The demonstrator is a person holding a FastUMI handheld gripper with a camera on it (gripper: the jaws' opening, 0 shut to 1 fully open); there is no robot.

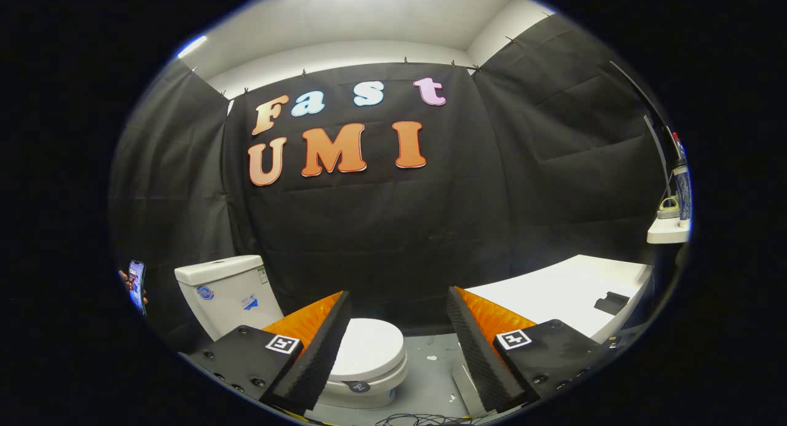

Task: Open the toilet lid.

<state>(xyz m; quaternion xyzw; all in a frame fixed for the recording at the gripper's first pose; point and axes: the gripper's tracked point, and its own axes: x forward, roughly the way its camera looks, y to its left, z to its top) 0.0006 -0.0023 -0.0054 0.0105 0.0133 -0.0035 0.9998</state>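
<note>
Nearest the lens, the gripper [393, 346] has its two fingers spread wide at the bottom of the frame, gripping nothing, which looks like a ready pose for hooking a rim rather than pinching. Each finger shows a ribbed black pad with an orange backing and a square marker on its base, probably there for tracking. Just beyond the left finger, low and left of centre, sits the toilet [363, 377], and its lid [367, 347] is down flat over the bowl, so the task hasn't started as far as anyone could judge. The lid's front edge faces the gripper, and that edge seems the sensible place to get a finger under. The left finger partly covers the lid's left side. Behind that is the tank [229, 291], against the black cloth wall. Some cables [424, 420] lie on the grey floor between the fingers, a snag risk if the gripper goes low. To the right, past the right finger, is a white table [553, 294] with a small dark thing on it. At the far left edge a hand holds up a phone [136, 283], and at the far right a shelf [667, 232] carries a bottle.
</note>
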